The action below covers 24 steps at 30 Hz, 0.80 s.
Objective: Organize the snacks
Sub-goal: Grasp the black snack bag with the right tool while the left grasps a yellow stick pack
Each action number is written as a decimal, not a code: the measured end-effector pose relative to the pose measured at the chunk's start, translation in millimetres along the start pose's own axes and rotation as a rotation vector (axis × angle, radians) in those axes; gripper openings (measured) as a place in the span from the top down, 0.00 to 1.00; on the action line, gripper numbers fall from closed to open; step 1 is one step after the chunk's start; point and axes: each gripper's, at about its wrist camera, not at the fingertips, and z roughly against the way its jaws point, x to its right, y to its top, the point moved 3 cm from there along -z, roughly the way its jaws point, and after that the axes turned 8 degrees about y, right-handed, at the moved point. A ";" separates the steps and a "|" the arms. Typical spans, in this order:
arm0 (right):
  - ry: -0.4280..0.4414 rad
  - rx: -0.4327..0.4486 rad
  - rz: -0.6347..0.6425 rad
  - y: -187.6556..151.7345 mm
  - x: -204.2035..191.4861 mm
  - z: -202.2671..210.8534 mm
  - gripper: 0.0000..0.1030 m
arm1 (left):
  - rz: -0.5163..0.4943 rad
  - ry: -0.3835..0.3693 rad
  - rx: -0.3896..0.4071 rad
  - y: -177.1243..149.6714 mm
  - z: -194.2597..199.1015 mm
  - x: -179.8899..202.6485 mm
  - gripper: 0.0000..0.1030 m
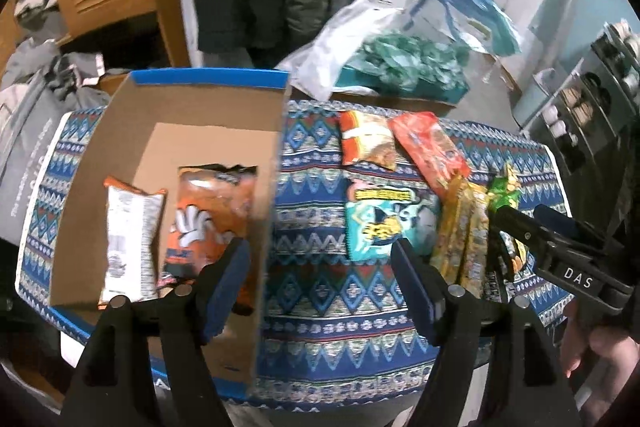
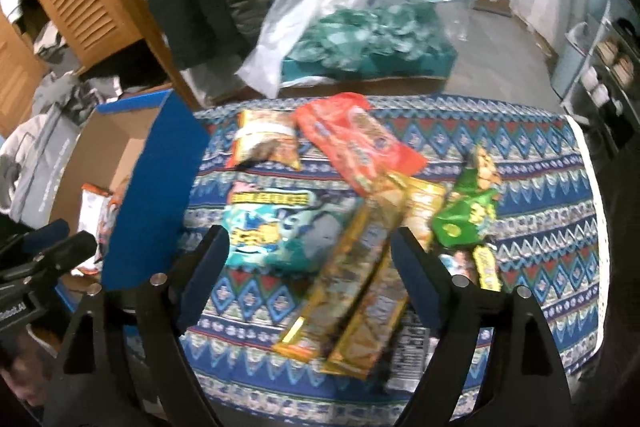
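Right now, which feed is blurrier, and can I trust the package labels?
Right wrist view: motion blur smears the yellow bars and teal bag, print unreadable. Left wrist view: a little sharper, but the orange bag in the cardboard box is soft. Both bend straight edges at the rim.

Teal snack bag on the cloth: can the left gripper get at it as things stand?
Probably yes. The left gripper is open, and the teal snack bag lies flat on the cloth ahead with nothing on top; the cardboard box wall stands to its left.

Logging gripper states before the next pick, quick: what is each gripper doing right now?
Left gripper: open, holding nothing, above the cardboard box wall.
Right gripper: open, holding nothing, over the yellow snack bars.
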 end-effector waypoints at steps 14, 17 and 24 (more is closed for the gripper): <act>-0.097 -0.011 -0.107 -16.9 82.0 6.4 0.19 | -0.148 -0.019 -0.035 -5.0 -33.1 80.1 0.28; -0.137 -0.017 -0.100 -19.6 96.1 2.4 0.19 | -0.167 -0.028 -0.029 -4.3 -43.8 94.3 0.28; -0.166 -0.078 -0.128 -33.7 130.8 -17.5 0.19 | -0.206 -0.023 -0.041 -2.7 -66.7 120.2 0.28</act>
